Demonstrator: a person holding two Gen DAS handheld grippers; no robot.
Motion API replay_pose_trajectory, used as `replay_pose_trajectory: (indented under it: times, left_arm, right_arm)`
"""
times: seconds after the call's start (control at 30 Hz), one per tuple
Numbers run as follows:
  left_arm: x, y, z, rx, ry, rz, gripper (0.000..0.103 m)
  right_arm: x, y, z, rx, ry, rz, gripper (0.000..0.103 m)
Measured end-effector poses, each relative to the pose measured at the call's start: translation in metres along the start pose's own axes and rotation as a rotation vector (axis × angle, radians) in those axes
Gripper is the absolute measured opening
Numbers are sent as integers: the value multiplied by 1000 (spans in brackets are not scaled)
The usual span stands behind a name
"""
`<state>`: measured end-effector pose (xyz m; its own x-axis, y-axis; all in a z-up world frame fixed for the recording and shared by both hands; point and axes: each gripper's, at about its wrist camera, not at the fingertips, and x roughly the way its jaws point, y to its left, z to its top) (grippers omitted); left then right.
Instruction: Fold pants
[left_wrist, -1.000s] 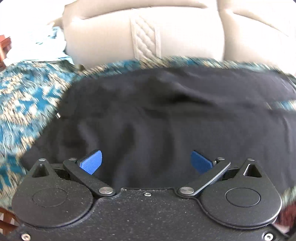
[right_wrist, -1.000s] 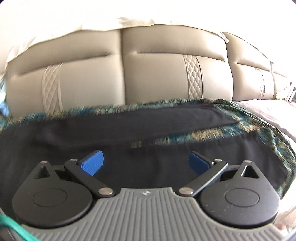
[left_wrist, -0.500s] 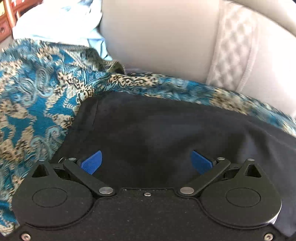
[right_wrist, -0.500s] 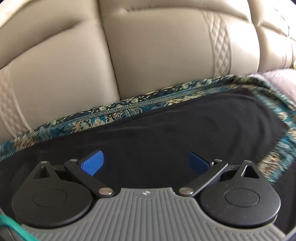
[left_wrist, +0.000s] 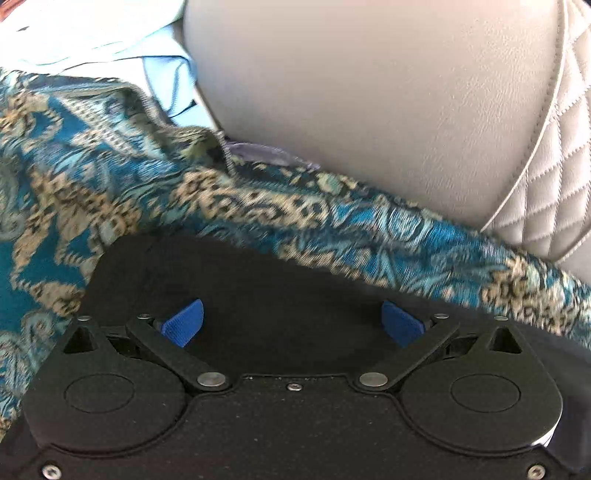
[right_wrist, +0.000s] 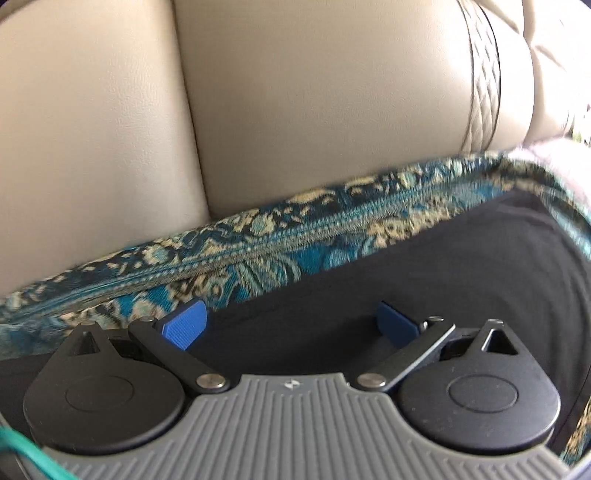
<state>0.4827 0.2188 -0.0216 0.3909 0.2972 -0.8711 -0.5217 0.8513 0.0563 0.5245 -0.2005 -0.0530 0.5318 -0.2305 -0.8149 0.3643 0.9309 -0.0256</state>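
The black pants (left_wrist: 280, 291) lie flat on a blue and gold patterned cloth on a sofa seat. In the left wrist view my left gripper (left_wrist: 291, 323) is open, low over the far left corner of the pants, with the fabric between its blue pads (left_wrist: 184, 323). In the right wrist view the pants (right_wrist: 461, 266) stretch to the right. My right gripper (right_wrist: 291, 325) is open over their far edge, its left pad (right_wrist: 184, 325) at the line where pants meet cloth. Neither gripper holds anything.
The patterned cloth (left_wrist: 74, 177) (right_wrist: 258, 247) covers the seat around the pants. The beige leather sofa back (left_wrist: 388, 110) (right_wrist: 295, 110) rises close behind the far edge. Pale blue and white fabric (left_wrist: 110, 37) lies at the far left.
Both grippers have moved forward and down toward the far edge of the pants. The sofa back now fills the upper part of both views. Both stayed open.
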Motion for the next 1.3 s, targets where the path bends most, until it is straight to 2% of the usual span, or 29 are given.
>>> replay_pose_trajectory:
  times: [0.13, 0.27, 0.43, 0.57, 0.6, 0.67, 0.73, 0.77, 0.8, 0.83, 0.87, 0.97, 1.1, 1.17, 1.2, 1.27, 1.3]
  left_arm:
    - [14, -1, 6, -60, -4, 23, 103]
    - [20, -4, 2, -91, -56, 71, 103]
    - [19, -4, -9, -111, -139, 89, 103]
    - [20, -7, -5, -162, -135, 121, 103]
    - [17, -8, -4, -161, -126, 127, 101]
    - [12, -8, -1, -151, -129, 121, 81]
    - [5, -6, 2, -142, -139, 126, 32]
    - [1, -5, 2, -136, -137, 128, 19]
    - [-1, -2, 3, -132, -132, 111, 1]
    - [-5, 1, 4, -132, -124, 90, 1]
    - [-9, 5, 3, -131, -119, 80, 1]
    - [-28, 16, 0, -128, -143, 34, 1]
    - [-62, 29, -6, -110, -213, -2, 1]
    - [-78, 36, -8, -113, -231, -24, 1]
    - [-86, 40, -9, -113, -237, -35, 1]
    - [-103, 45, -13, -105, -251, -57, 1]
    - [-111, 47, -16, -97, -261, -66, 1]
  right_arm:
    - [7, 8, -4, -17, -27, -83, 103]
    - [5, 13, -6, 10, -40, -122, 103]
    - [3, 11, -3, 20, -24, -118, 103]
    - [7, 5, 2, 16, -1, -88, 103]
    - [6, 2, 2, 25, -5, -72, 97]
    - [1, -4, 0, 29, -36, -66, 84]
    - [-5, -10, -3, 34, -54, -65, 62]
    - [-8, -14, -2, 38, -54, -60, 56]
    - [-11, -20, -1, 47, -47, -54, 37]
    - [-14, -26, 1, 63, -36, -54, 10]
    - [-17, -34, 2, 87, -17, -61, 4]
    - [-27, -59, 4, 143, 8, -25, 3]
    - [-51, -90, 0, 142, -37, -29, 3]
    - [-59, -110, -3, 185, -23, 19, 7]
    - [-61, -119, -3, 213, 6, 66, 16]
    - [-61, -134, -4, 286, 79, 174, 28]
    - [-62, -138, -5, 318, 112, 227, 49]
